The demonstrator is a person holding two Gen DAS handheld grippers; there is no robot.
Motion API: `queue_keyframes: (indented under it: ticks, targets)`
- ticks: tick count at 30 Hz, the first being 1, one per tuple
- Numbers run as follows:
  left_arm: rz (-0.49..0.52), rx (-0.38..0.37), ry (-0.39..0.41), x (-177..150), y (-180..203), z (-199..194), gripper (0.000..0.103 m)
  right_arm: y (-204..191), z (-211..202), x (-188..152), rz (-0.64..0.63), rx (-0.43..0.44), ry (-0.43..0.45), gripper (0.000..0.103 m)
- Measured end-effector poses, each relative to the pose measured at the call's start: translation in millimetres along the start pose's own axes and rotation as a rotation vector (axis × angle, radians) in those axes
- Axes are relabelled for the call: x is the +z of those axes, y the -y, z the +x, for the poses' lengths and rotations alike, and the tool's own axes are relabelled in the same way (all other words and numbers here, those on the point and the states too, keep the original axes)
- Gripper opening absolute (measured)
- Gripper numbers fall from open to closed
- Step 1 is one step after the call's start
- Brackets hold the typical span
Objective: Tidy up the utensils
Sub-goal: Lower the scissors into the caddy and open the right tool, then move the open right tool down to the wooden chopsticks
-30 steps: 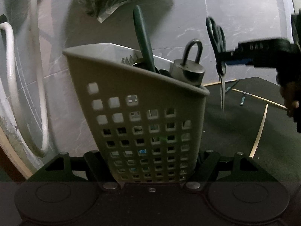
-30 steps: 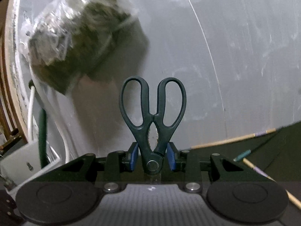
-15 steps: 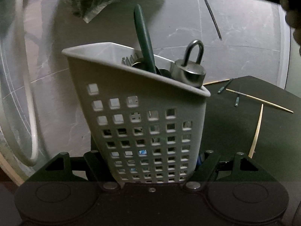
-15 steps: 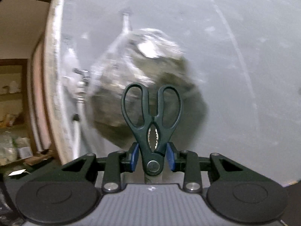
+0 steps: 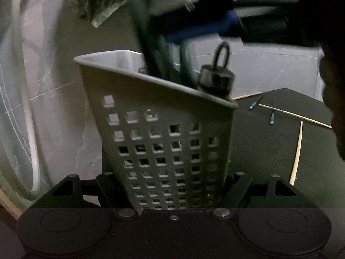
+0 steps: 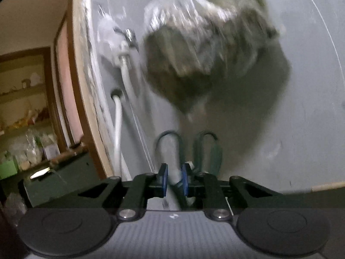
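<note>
The left tongs (image 5: 174, 185) are clamped on the foot of a grey basket (image 5: 163, 142) with square holes. They hold it tilted, its open top leaning toward the right side of the picture, probably so that things can be dropped in from above.

The right tongs (image 6: 174, 180) hang just over that open top. Their jaws have just been closing and now stand narrow. The scissors (image 6: 180, 149) are blades down in the basket, both handle loops poking up just past the blue pads (image 6: 164, 181). 1 handle seems to run down through the gap, but blur keeps me from telling whether the pads press on it. I judge this to be the drop-in step for the scissors.

A padlock (image 5: 215, 77) and a green handle (image 5: 143, 34) are in the basket too. Thin sticks (image 5: 296, 151) lie loose on the dark bench (image 5: 269, 151), unsorted. A bag of greens (image 6: 204, 43) and a white hose (image 5: 30, 129) hang on the wall behind.

No label or writing is readable.
</note>
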State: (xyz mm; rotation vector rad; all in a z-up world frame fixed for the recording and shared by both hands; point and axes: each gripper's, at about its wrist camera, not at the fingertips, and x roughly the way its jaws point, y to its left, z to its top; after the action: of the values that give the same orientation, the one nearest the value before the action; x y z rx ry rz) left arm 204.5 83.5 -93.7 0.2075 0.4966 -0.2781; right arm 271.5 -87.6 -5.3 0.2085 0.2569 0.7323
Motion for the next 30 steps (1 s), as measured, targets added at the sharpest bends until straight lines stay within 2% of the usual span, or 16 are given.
queue_keyframes:
  ticks: [7, 10, 12, 17, 23, 30]
  targets:
    - [0.002, -0.007, -0.012, -1, -2, -1, 0.078, 5, -24, -1, 0.023, -0.005, -0.024, 0.024]
    - [-0.003, -0.004, -0.020, 3, 0, -1, 0.077, 6, -38, 6, 0.034, -0.017, -0.017, 0.050]
    - [-0.008, 0.000, -0.027, 5, 0, 0, 0.077, 8, -51, 9, 0.034, -0.038, -0.018, 0.057]
    - [-0.021, 0.015, -0.043, 11, 3, 4, 0.077, 27, -90, 11, 0.058, -0.163, -0.040, 0.086]
    - [-0.052, 0.056, -0.068, 16, 12, 7, 0.077, 68, -130, 6, 0.096, -0.349, -0.124, 0.099]
    - [-0.093, 0.130, -0.094, 27, 36, 12, 0.077, 120, -159, -3, 0.113, -0.498, -0.259, 0.102]
